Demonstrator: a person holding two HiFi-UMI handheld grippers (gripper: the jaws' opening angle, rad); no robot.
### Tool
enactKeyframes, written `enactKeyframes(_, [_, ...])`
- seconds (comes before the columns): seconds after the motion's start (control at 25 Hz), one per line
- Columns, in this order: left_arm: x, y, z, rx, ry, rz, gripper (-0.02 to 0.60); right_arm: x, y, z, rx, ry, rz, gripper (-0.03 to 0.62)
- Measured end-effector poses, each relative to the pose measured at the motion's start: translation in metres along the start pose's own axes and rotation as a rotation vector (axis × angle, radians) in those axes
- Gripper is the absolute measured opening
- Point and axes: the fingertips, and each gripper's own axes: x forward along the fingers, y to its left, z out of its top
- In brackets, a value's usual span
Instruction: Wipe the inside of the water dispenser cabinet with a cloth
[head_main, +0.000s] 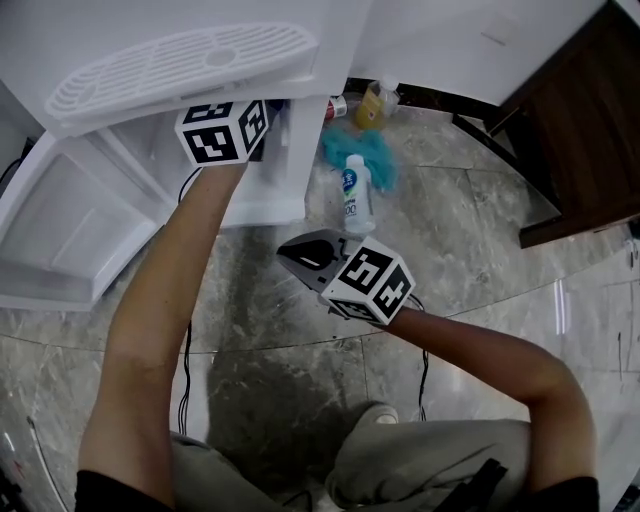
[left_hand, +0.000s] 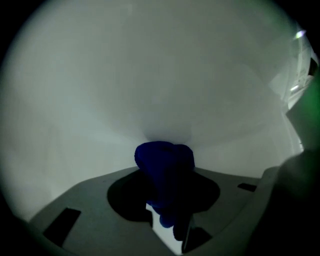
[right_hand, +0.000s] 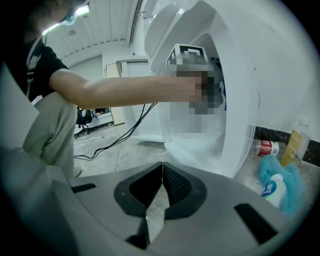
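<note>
Wiping looks under way: the left gripper (left_hand: 167, 192), reaching into the cabinet (head_main: 265, 200) at 11 o'clock in the head view, clamps a dark blue cloth (left_hand: 164, 157) against the white inner wall. How much is already clean cannot be told. The right gripper (right_hand: 161, 172) hangs outside, jaws together and empty.

Dark blue cloth (left_hand: 164, 160), white water dispenser cabinet (left_hand: 150, 75), black-and-white square-patterned marker cubes (head_main: 222, 130), grey veined marble floor (head_main: 470, 230), teal rag (head_main: 378, 158) and blue-labelled white bottle (head_main: 355, 200) farther right, dark brown furniture (head_main: 590, 110) far right.
</note>
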Motion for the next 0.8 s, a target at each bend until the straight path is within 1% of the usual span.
enactKeyframes(0.08, [-0.006,-0.003,-0.003,-0.001,0.012,-0.006,0.140,0.001,-0.001,0.000,0.006,0.003,-0.002,-0.002])
enactKeyframes(0.24, [-0.019,-0.013,-0.008,0.023,0.022,-0.036,0.140,0.008,0.005,0.008,-0.014,-0.006,0.017,-0.002])
enactKeyframes(0.4, [-0.018,-0.016,-0.010,0.039,0.030,-0.051,0.140,0.014,0.008,0.010,-0.022,-0.008,0.026,-0.002])
enactKeyframes(0.6, [0.002,0.000,-0.001,0.061,0.030,-0.024,0.140,0.012,0.006,-0.004,-0.002,0.023,0.022,-0.002])
enactKeyframes(0.72, [0.004,0.000,0.000,0.046,0.014,-0.029,0.140,0.006,0.005,-0.012,0.003,0.038,0.014,-0.002])
enactKeyframes(0.8, [0.002,-0.001,-0.001,0.034,0.021,-0.033,0.140,0.005,0.004,-0.013,0.008,0.044,0.011,-0.002])
